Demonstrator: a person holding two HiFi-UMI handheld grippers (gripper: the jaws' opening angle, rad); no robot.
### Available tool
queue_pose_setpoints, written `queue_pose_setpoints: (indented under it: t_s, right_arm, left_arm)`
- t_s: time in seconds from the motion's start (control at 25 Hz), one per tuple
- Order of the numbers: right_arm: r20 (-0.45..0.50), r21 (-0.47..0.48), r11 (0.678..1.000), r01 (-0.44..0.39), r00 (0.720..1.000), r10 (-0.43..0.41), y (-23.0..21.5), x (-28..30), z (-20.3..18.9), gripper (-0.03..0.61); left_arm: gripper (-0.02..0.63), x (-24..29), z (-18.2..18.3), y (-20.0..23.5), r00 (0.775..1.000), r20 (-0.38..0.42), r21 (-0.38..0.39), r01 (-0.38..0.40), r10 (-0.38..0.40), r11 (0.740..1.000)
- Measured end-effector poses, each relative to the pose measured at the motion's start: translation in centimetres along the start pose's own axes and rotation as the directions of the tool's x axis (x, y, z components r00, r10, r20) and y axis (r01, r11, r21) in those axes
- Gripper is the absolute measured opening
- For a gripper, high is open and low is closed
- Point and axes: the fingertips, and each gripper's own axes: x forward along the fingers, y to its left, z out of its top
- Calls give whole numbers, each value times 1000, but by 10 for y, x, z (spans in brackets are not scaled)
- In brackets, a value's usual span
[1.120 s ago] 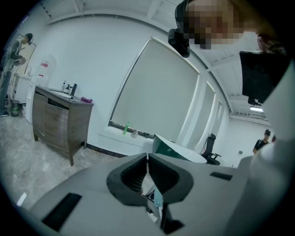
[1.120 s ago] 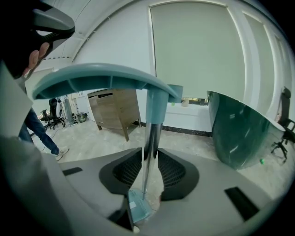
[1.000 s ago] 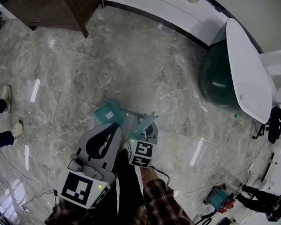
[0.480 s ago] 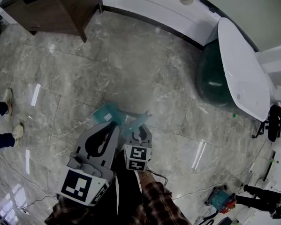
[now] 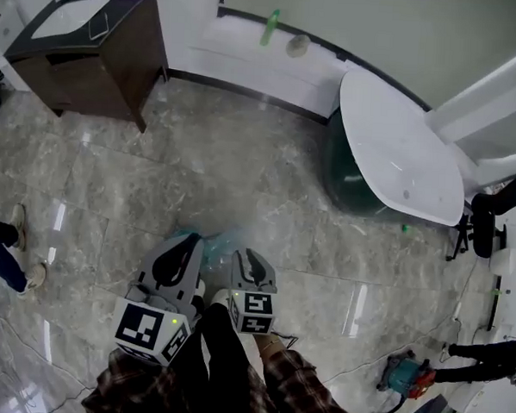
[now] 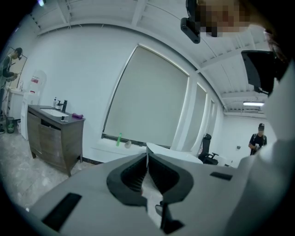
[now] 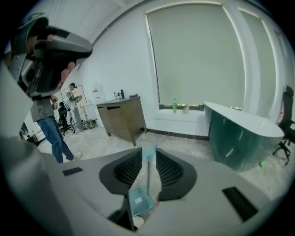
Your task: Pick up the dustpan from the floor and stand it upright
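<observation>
In the head view my two grippers stand side by side low in the middle. The pale teal dustpan (image 5: 213,242) shows only as a blurred patch between their tips. The right gripper (image 5: 249,254) is shut on the dustpan's thin handle (image 7: 148,171), which runs straight up between its ribbed pads. The pan (image 7: 139,201) hangs below the jaws, off the floor. In its own view the left gripper (image 6: 147,156) has its pads pressed together with nothing between them, just left of the dustpan (image 5: 190,239).
A dark wooden vanity (image 5: 93,54) with a sink stands at the far left. A white bathtub with a dark green side (image 5: 399,157) lies at the right. A person's legs (image 5: 1,253) are at the left edge. A black chair (image 5: 481,229) and a teal tool (image 5: 400,371) sit at the right.
Both grippers have risen, and the dustpan has come up off the marble floor with the right one. It now sits mostly hidden between the gripper tips. More of the far wall shows.
</observation>
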Motion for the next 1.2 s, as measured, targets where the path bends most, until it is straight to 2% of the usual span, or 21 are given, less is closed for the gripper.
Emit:
queue_pose_setpoints:
  t_s: [0.24, 0.4, 0.48, 0.6, 0.72, 0.8, 0.96, 1.2]
  right_arm:
    - [128, -1, 999, -54, 990, 54, -7, -61, 112, 98]
    - [224, -27, 993, -111, 968, 115, -5, -109, 175, 97]
    - [273, -78, 990, -117, 953, 134, -2, -135, 205, 96]
    - [331, -175, 981, -77, 934, 133, 6, -167, 238, 79]
    - [389, -179, 983, -49, 914, 117, 7, -191, 255, 15]
    - [408, -167, 985, -44, 906, 110, 9, -202, 254, 11]
    - [407, -136, 990, -41, 909, 94, 9, -212, 252, 11]
    - [418, -86, 994, -69, 903, 99, 7, -216, 257, 11]
  left_arm:
    - [21, -13, 59, -38, 998, 51, 11, 40, -40, 999]
    - [22, -23, 87, -72, 991, 91, 55, 93, -98, 994]
    - [21, -25, 96, -88, 988, 95, 71, 117, -123, 991]
    - [22, -27, 107, -106, 983, 95, 92, 147, -156, 985]
    - [21, -29, 119, -116, 978, 111, 111, 164, -176, 980]
    - [21, -32, 122, -119, 976, 121, 120, 169, -183, 978]
    - [21, -33, 118, -126, 973, 118, 124, 182, -197, 975]
    - [21, -29, 117, -128, 974, 106, 124, 188, -201, 974]
